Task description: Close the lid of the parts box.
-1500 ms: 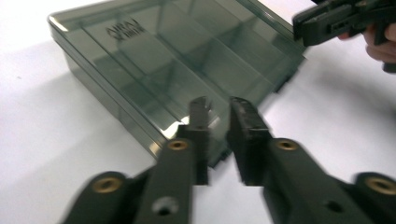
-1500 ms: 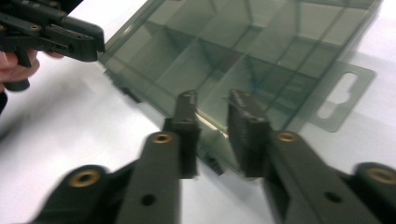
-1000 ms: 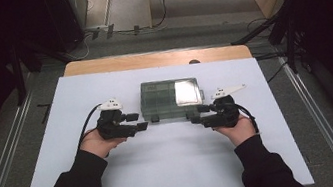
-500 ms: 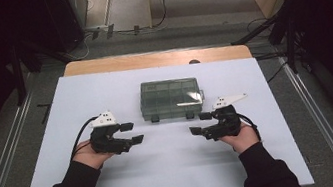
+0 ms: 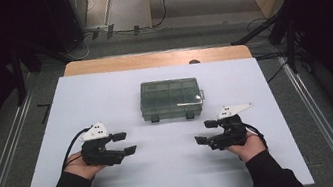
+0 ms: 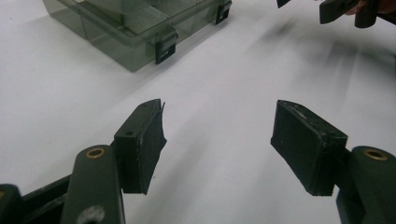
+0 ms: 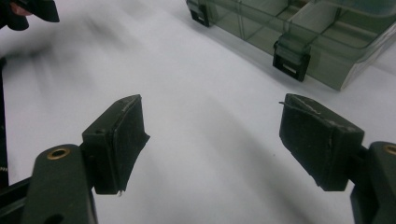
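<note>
White table (image 5: pixel 169 184) carries a smoky clear box (image 5: pixel 171 99), lid shut and both latches facing the person, near the middle. Left claw (image 5: pixel 127 143) and right claw (image 5: pixel 203 132) sit apart from it, each wide with nothing between; the right's jaws have just been opening.

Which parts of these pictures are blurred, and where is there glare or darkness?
High view: surroundings dark, white table evenly lit, a pale glint on the translucent box lid. Left gripper view: box soft and out of focus, streaky shadows top right, jaws sharper. Right gripper view: box slightly blurred, smeared shadows top left.
</note>
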Demonstrator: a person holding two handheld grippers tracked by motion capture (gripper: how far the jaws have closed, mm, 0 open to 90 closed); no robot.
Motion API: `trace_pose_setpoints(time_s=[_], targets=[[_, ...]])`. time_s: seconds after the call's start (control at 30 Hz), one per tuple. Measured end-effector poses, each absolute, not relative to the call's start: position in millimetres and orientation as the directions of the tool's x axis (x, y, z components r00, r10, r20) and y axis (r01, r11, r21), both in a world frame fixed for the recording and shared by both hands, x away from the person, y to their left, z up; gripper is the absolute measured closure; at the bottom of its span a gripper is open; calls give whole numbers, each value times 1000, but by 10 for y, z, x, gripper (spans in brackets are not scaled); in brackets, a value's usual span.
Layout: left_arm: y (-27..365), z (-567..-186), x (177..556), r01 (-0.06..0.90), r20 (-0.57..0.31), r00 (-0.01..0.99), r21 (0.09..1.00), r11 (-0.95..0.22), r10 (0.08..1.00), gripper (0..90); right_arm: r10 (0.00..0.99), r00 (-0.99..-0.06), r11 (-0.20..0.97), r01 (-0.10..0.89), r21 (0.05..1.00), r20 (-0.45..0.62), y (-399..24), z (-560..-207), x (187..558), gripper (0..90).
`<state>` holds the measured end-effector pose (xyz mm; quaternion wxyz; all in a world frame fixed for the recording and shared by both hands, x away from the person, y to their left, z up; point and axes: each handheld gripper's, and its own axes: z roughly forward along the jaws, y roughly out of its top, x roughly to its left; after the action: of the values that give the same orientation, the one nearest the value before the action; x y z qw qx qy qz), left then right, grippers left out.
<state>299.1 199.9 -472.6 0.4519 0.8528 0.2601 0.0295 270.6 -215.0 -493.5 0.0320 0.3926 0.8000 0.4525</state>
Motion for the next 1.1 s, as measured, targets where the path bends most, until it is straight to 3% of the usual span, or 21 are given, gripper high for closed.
trace_pose_setpoints(time_s=[1.1], targets=[[2348,-4842,2807,452,-163,830,757,-472,534,333,667,-688,298,597,745,285,-2366,-5022,2392,232]])
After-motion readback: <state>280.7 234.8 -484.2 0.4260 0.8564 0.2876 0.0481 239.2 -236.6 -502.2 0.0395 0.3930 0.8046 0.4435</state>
